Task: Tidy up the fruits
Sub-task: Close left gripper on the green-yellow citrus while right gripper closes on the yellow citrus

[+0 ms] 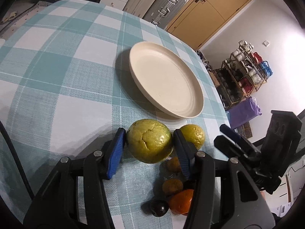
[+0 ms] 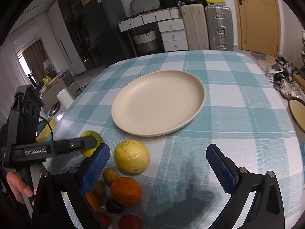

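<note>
A cream plate (image 1: pixel 167 84) lies empty on the checked tablecloth; it also shows in the right wrist view (image 2: pixel 158 103). My left gripper (image 1: pixel 150 143) is shut on a large yellow-green guava (image 1: pixel 149 140), its blue pads touching both sides; the same guava is partly hidden behind the left gripper in the right wrist view (image 2: pixel 91 139). A second, paler guava (image 2: pixel 132 156) sits beside it, also seen in the left wrist view (image 1: pixel 194 135). An orange (image 2: pixel 126 190), small brownish fruits (image 2: pixel 110 175) and a dark plum (image 2: pixel 114 206) cluster near the front edge. My right gripper (image 2: pixel 158 162) is open and empty above the cloth.
The table edge runs close on the left in the right wrist view. Another dish (image 2: pixel 298 114) sits at the table's far right. Suitcases (image 2: pixel 219 28), drawers and a door stand beyond the table. A shelf rack (image 1: pixel 246 70) stands off to the side.
</note>
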